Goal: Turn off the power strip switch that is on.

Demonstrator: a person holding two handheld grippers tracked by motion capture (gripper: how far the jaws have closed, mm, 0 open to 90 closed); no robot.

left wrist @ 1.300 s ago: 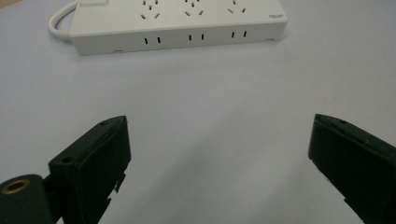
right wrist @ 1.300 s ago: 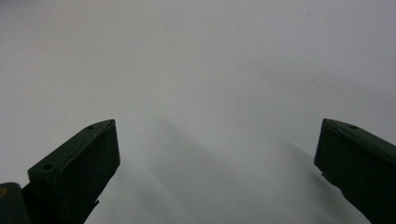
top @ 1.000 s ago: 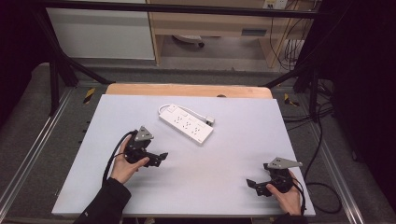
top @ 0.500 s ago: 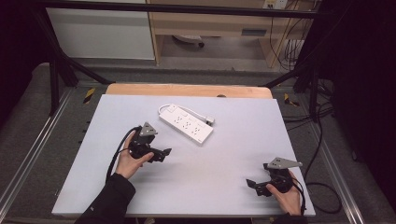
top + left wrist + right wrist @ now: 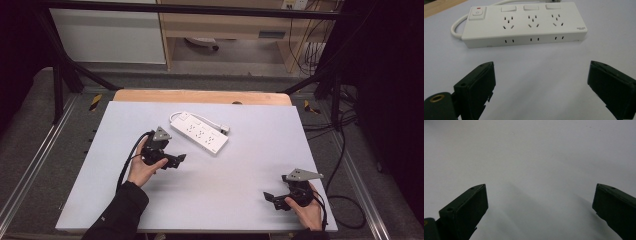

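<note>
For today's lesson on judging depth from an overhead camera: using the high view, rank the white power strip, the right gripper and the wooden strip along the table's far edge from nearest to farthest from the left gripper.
1. White power strip: just ahead and right of the left gripper, untouched.
2. Wooden strip: along the far edge, beyond the power strip.
3. Right gripper: near the front right corner.
</note>
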